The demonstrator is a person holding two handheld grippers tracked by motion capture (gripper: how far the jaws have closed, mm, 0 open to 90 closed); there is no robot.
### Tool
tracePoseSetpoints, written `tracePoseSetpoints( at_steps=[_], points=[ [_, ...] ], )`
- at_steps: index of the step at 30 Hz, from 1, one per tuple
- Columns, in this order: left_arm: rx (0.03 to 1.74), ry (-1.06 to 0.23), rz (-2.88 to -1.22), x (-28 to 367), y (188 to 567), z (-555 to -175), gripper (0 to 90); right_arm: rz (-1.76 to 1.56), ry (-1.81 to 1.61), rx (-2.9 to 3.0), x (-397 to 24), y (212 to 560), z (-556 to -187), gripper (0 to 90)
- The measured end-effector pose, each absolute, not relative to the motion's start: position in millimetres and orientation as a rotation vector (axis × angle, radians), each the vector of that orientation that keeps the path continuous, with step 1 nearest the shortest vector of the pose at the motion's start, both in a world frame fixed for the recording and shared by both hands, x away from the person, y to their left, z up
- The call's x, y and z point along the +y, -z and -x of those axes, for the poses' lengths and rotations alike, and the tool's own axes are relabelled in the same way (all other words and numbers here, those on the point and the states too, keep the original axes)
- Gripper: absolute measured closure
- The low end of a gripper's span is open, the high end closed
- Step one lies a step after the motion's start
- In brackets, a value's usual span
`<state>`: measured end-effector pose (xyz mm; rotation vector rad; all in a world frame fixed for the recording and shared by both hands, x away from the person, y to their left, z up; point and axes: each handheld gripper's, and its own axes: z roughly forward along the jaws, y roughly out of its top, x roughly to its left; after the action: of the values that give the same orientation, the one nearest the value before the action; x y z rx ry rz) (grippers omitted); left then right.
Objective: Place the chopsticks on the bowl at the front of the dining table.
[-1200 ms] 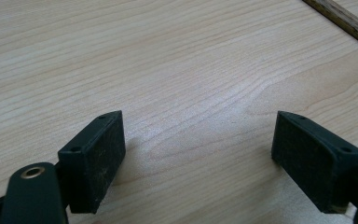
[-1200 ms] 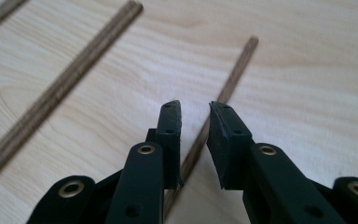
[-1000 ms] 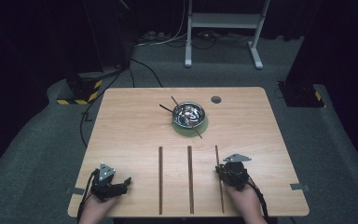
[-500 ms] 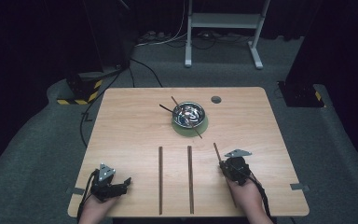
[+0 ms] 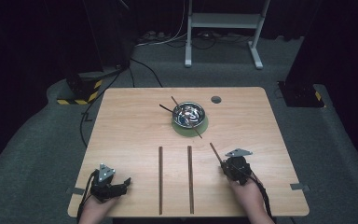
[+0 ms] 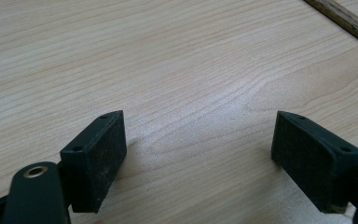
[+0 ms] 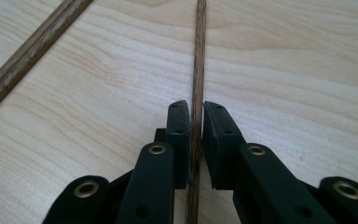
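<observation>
Three thin dark wooden sticks are at the near side of the table. Two lie flat and parallel, the left stick (image 5: 160, 179) and the middle stick (image 5: 189, 177). My right gripper (image 5: 224, 164) (image 7: 196, 116) is shut on the third stick (image 5: 214, 151) (image 7: 199, 56), which slants away to the left. Its jaws have just been opening slightly, and the stick is still pinched between the pads. My left gripper (image 5: 121, 185) (image 6: 198, 154) rests open at the near left corner with bare wood between its jaws.
A metal bowl (image 5: 189, 114) with chopsticks stands on a green mat (image 5: 202, 127) at the table's middle back. A small round hole (image 5: 216, 99) lies behind it. The neighbouring stick (image 7: 32, 51) runs left of my right gripper. Dark floor surrounds the table (image 5: 130, 126).
The right stick lay parallel to the other two; it now slants with its far tip to the left, gripped by the right gripper, which shifted slightly. The left gripper stayed still.
</observation>
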<state>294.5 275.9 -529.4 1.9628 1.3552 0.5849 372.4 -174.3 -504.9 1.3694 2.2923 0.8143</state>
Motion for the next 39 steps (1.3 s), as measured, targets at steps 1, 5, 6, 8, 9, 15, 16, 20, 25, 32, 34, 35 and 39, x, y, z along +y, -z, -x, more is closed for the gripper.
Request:
tracePoseSetpoints(
  at_steps=[1, 5, 6, 8, 9, 15, 16, 20, 25, 32, 34, 35, 39],
  points=[
    [1.355, -0.585, -1.963, 275.9, 529.4, -294.5, 17.7, -1.37, -0.811, 2.295, -174.6, 506.0, -372.3, 80.0],
    [1.354, -0.582, -1.963, 275.8, 529.4, -294.6, 17.7, -1.375, -0.803, 2.294, -174.1, 507.5, -374.6, 81.4],
    [1.354, -0.582, -1.963, 275.8, 529.4, -294.6, 17.7, -1.355, -0.797, 2.293, -174.2, 507.7, -375.7, 82.4],
    [1.354, -0.581, -1.963, 275.8, 529.4, -294.7, 17.7, -1.355, -0.791, 2.299, -174.1, 507.2, -376.1, 83.3],
    [1.354, -0.581, -1.963, 275.8, 529.4, -294.7, 17.7, -1.36, -0.794, 2.298, -173.8, 507.3, -375.8, 83.3],
    [1.354, -0.582, -1.963, 275.8, 529.4, -294.7, 17.7, -1.356, -0.791, 2.297, -173.4, 507.2, -376.8, 83.9],
    [1.354, -0.582, -1.963, 275.8, 529.4, -294.7, 17.7, -1.361, -0.788, 2.298, -173.0, 506.8, -376.7, 84.0],
    [1.354, -0.581, -1.963, 275.8, 529.4, -294.7, 17.7, -1.342, -0.801, 2.295, -173.6, 501.0, -378.0, 84.0],
    [1.354, -0.581, -1.963, 275.8, 529.4, -294.7, 17.7, -1.32, -0.818, 2.272, -174.1, 491.4, -382.4, 84.1],
    [1.354, -0.581, -1.963, 275.8, 529.4, -294.7, 17.7, -1.282, -0.829, 2.259, -171.2, 476.3, -390.1, 84.0],
    [1.353, -0.581, -1.963, 275.9, 529.4, -294.7, 17.7, -1.281, -0.827, 2.267, -170.7, 473.6, -391.5, 84.0],
    [1.353, -0.58, -1.963, 275.9, 529.3, -294.7, 17.7, -1.268, -0.829, 2.256, -169.8, 472.4, -393.8, 84.0],
    [1.353, -0.58, -1.962, 275.9, 529.4, -294.7, 17.7, -1.255, -0.838, 2.258, -163.7, 462.8, -405.8, 84.0]
  ],
)
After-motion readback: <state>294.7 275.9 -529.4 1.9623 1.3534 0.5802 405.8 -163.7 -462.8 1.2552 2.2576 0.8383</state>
